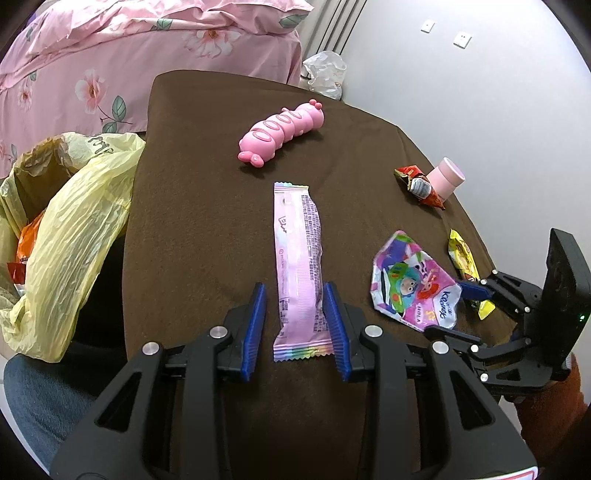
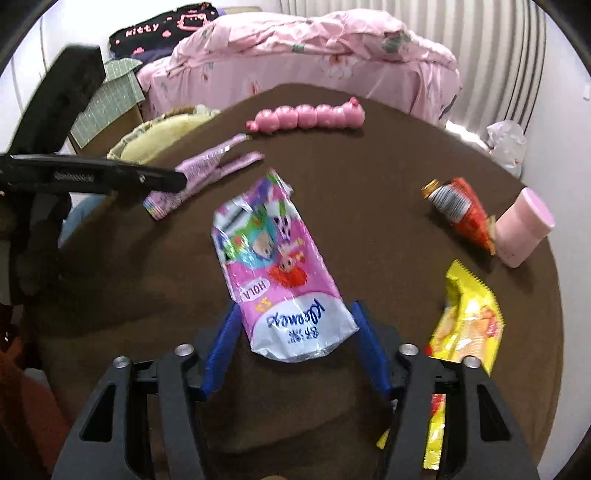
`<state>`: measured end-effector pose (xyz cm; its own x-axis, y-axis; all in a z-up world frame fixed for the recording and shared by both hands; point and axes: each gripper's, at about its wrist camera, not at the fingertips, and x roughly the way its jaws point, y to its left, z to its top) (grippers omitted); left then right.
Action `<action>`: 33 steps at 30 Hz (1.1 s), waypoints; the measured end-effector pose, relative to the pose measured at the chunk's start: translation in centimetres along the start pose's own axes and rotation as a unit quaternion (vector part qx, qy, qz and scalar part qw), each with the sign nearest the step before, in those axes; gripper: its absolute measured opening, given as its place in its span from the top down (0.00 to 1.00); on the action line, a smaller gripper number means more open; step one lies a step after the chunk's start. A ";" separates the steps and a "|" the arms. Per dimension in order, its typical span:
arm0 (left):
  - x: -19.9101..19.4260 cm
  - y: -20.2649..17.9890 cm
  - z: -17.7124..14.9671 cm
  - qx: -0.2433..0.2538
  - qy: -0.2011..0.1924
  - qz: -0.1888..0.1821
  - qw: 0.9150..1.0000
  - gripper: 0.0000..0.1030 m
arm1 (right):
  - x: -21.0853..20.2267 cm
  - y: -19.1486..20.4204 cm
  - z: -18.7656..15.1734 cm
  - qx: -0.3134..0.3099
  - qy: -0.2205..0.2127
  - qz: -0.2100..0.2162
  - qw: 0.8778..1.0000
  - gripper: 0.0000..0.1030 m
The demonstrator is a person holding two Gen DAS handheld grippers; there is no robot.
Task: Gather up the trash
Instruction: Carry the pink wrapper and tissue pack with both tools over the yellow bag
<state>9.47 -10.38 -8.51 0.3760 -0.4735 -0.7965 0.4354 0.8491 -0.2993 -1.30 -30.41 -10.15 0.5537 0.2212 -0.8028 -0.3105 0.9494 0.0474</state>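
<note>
We see the long pink wrapper [image 1: 299, 266] lying on the brown table [image 1: 207, 206], straddled by our left gripper [image 1: 295, 325], only the right pad touching. The right gripper [image 2: 295, 350] brackets the Kleenex tissue pack [image 2: 273, 273], jaws apart, unclenched. Only the left view shows the yellow trash bag [image 1: 70, 221].

Tissue pack [image 2: 275, 273]: "Kleenex" in blue script on its white end, seen upside down in the right wrist view; "HOLA" in a small white box on the pink part; a few Chinese characters beside the brand, too blurred to read.
Same tissue pack, left wrist view [image 1: 413, 284]: "Kleenex" and "HOLA" again, running sideways.
Dark cloth on the bed [image 2: 162, 27]: "Kitty" in pink letters.
Long pink wrapper [image 1: 299, 266]: blocks of fine print and a small logo, too small to read.
Yellow plastic bag [image 1: 74, 221]: dark letters on a fold near its top, not legible.
Red wrapper [image 2: 461, 206]: a barcode panel, digits unreadable.
</note>
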 end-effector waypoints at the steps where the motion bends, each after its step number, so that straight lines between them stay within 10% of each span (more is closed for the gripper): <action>1: 0.0 -0.1 0.0 0.001 0.000 0.002 1.000 0.70 | 0.0 0.0 0.0 0.004 0.001 0.003 1.000 0.64; 20: -5.2 2.0 0.4 -0.021 -0.078 0.018 0.997 0.81 | -4.9 2.0 5.3 0.019 -0.076 -0.044 0.996 0.78; 33: -15.1 11.2 0.7 -0.082 -0.204 0.157 0.963 0.81 | -1.7 10.7 16.9 -0.019 -0.109 0.031 0.993 0.78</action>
<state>9.22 6.06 0.50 0.7732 -0.2116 -0.5979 0.1252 0.9751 -0.1832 7.57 -16.89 1.76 0.6853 0.3262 -0.6511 -0.3759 0.9242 0.0675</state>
